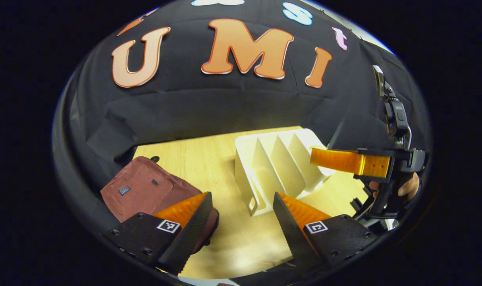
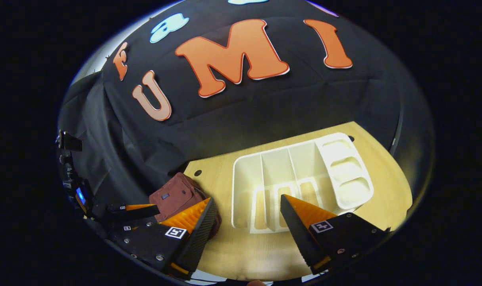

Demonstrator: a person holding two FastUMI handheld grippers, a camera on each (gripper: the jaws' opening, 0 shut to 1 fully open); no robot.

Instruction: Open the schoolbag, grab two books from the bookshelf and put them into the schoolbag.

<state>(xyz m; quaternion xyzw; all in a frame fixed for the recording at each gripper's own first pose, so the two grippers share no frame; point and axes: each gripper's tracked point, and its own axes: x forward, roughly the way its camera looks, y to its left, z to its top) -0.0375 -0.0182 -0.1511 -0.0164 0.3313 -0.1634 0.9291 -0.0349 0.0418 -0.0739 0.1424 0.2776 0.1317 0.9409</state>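
**Both tools open, bookshelf slots bare, bag lying shut-side up**

Left tool (image 1: 243, 210) hovers above the counter (image 1: 209, 159) w/ fingers spread wide, nothing between them. It sits between the schoolbag (image 1: 145, 190) and the bookshelf (image 1: 276, 167), prob. so either can be reached next. Right tool (image 2: 247, 216) also spread wide and empty, held over the near edge of the bookshelf (image 2: 300, 178), looking down into it.

Schoolbag: dark red, lies flat on the counter at the left, front pocket facing up. No open mouth seen from here, so whether the zip is undone can't be told; contents hidden.

Bookshelf: white, divided by upright partitions into several slots, plus a side tray w/ three shallow recesses in the right gripper view. Every slot visible looks bare, counter showing through the base cut-outs. No books seen in it.

In the left gripper view the right tool (image 1: 350, 161) shows farther off at right, a hand (image 1: 407, 186) behind it gripping the handle, reaching over the bookshelf's far end.

Judgement: w/ no books on view, either they're already packed or out of frame; can't say which.
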